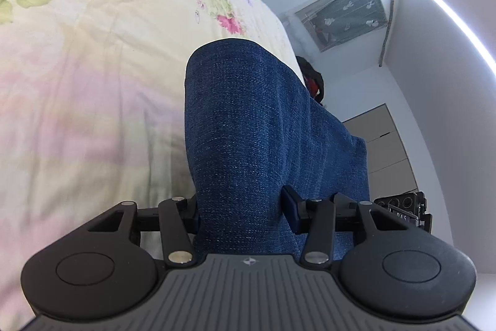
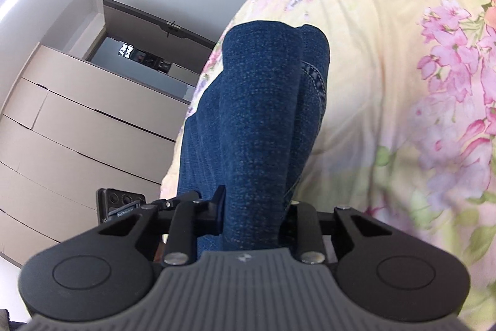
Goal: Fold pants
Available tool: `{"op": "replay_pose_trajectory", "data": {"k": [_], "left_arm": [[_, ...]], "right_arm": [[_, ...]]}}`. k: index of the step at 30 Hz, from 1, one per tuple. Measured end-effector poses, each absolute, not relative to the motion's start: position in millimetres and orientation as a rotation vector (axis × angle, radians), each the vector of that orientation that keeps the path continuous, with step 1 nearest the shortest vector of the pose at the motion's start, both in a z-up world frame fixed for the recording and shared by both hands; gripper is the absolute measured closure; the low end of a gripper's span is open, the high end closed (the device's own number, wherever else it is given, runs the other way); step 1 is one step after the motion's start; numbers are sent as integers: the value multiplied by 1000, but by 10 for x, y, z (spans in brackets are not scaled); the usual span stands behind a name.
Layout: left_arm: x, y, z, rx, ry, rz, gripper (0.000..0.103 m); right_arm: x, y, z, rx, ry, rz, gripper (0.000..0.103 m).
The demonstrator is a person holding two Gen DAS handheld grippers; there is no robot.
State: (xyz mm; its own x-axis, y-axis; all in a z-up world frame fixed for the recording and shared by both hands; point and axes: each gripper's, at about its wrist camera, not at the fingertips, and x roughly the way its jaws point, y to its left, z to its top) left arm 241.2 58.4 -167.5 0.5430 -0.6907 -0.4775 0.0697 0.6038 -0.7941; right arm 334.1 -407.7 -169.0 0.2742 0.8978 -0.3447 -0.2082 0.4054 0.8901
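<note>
One pair of jeans [image 1: 248,126] over floral bedspread [image 1: 93,67], two grippers clamping them: left gripper [image 1: 243,211], right gripper [image 2: 252,214]

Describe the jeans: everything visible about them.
The jeans are dark blue denim with a speckled weave; pale stitching along a seam shows in the right wrist view. They hang in bunched, doubled folds, with the flowered bedspread behind them. Each end is pinched: the left claw and the right claw are both shut on the fabric. Whether the far folds touch the bed cannot be told.
</note>
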Motion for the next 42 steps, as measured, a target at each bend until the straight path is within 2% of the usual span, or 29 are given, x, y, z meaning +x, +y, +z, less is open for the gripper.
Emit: {"op": "replay_pose_trajectory", "data": {"k": [8, 23, 34, 42], "left_arm": [[1888, 706, -1595, -811, 898, -520, 49], [1075, 1402, -1560, -883, 834, -430, 49], [1373, 2455, -1393, -894, 775, -296, 48], [1702, 3334, -1405, -907, 716, -215, 48]], "right_arm": [[2687, -4045, -1448, 857, 1048, 875, 82], [1827, -3062, -1041, 759, 1115, 917, 82], [2225, -1741, -876, 680, 1128, 1006, 82], [3002, -522, -744, 616, 1122, 1070, 82]]}}
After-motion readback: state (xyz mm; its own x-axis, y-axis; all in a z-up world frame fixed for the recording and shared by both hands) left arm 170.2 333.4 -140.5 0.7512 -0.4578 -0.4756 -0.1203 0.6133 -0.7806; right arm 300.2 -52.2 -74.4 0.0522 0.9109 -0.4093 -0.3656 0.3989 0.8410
